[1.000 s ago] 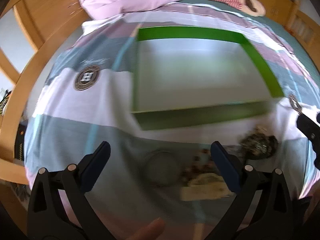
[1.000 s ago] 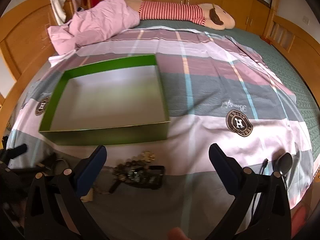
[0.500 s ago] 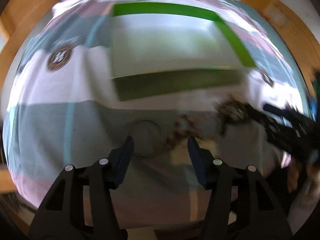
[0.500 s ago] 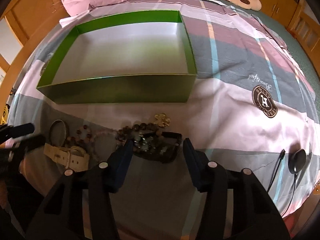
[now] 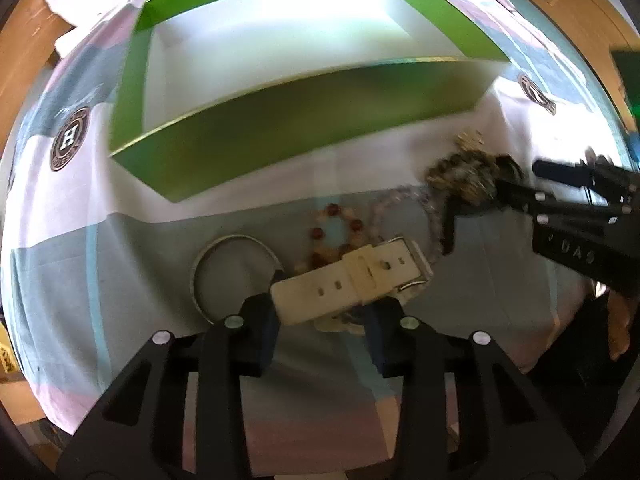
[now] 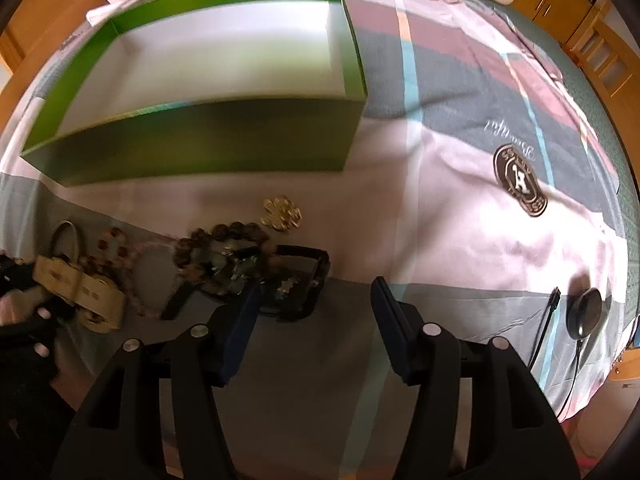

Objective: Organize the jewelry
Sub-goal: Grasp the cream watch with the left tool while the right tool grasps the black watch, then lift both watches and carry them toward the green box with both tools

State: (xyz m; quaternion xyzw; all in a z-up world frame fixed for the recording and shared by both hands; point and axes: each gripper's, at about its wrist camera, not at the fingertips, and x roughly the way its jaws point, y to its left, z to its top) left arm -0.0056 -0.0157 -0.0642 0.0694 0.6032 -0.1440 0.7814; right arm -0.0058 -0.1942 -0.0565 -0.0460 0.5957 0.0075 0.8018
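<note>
The step in hand looks like the first pick-up: both tools sit low over a heap of jewelry on the patchwork bedsheet [image 6: 460, 168], and nothing lies yet in the green cardboard box with a pale inside [image 5: 280, 120] that fills the upper half of both views. In the left wrist view the left gripper [image 5: 322, 312] brackets the cream rubber watch strap with a steel buckle [image 5: 360, 276] at lower centre; the jaws stand at a middling gap on either side of the strap's near end, and whether the pads touch it cannot be told, so I judge it about to close. Next it must squeeze on the strap, lift it free of the pink-and-red bead bracelet [image 5: 336, 228] tangled under it, and carry it over the box's near wall. Just left of the strap lies a thin silver bangle [image 5: 232, 272]. In the right wrist view the right gripper [image 6: 316, 300] is fairly wide and grips nothing, its left finger touching or just over the dark beaded cluster [image 6: 224, 256] and black rectangular piece [image 6: 296, 280] at centre; a gold flower-shaped brooch [image 6: 282, 214] lies just above them, apart.
</note>
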